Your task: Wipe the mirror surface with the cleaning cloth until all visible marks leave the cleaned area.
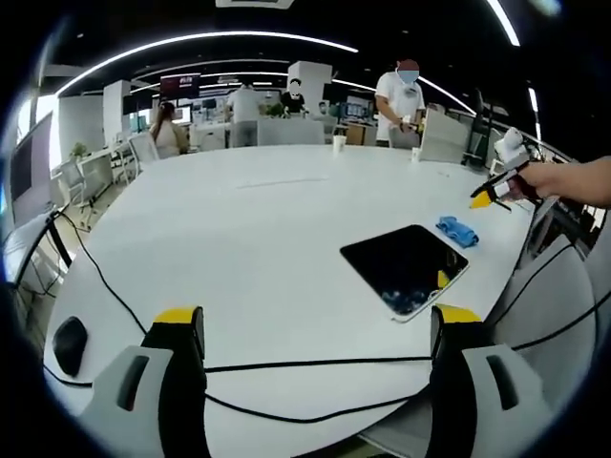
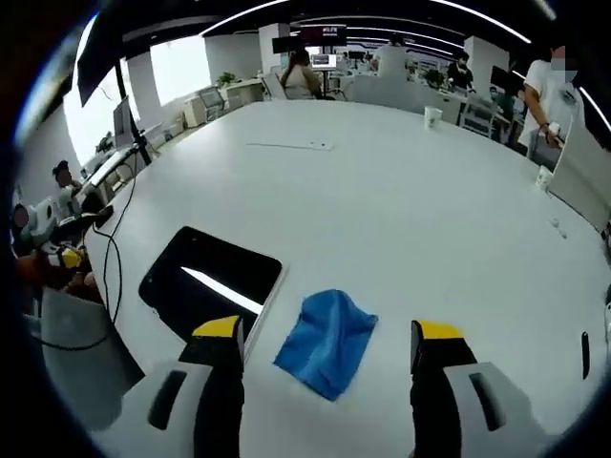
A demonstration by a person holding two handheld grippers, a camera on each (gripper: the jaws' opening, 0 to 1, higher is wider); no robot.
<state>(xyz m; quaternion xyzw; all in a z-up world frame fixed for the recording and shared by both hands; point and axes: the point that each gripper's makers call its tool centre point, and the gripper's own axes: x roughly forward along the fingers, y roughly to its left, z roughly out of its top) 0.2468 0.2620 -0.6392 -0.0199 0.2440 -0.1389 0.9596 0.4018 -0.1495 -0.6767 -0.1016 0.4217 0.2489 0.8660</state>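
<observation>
White office table [image 2: 401,191] holds dark mirror [image 2: 215,277] beside blue cloth [image 2: 326,342].

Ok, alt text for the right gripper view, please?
The open right gripper hovers just above a crumpled blue cleaning cloth on a white table, with a dark rectangular mirror lying flat beside the cloth. An open-plan office with several people lies beyond.

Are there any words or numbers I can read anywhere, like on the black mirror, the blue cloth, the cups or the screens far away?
None can be read.
Mirror: no text, only a reflected light streak.
Cleaning cloth: plain blue, no label.
Paper cup: too small to tell.
Far screen: too blurred to read.
Hanging sign: too small and blurred to read.
</observation>
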